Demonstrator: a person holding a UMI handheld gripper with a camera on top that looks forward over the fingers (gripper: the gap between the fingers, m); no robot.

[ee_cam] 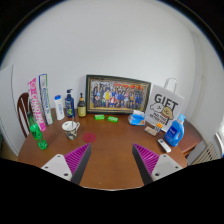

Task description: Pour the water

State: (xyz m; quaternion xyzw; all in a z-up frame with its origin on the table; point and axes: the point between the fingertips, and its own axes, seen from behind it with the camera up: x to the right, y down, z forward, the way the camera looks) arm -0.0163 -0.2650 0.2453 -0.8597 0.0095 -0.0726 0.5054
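Tabletop (110,150), brown wood, is filling most of what we are seeing, running out ahead of the fingers to a white wall. Framed group photo (117,96) is leaning upright against that wall at the table's back, centre. White gift bag (165,106) with black lettering is standing just right of the frame, and a blue plastic bottle (176,131) is sitting in front of the bag near the right edge. Tall pink-and-white package (37,100) is standing at back left, with a few bottles (69,104) clustering between it and the frame. We are spotting a small white cup (71,127) ahead of the left finger, well beyond it. Gripper (111,160) is hovering over the near table, its purple-padded fingers (75,157) spreading wide apart, holding nothing.
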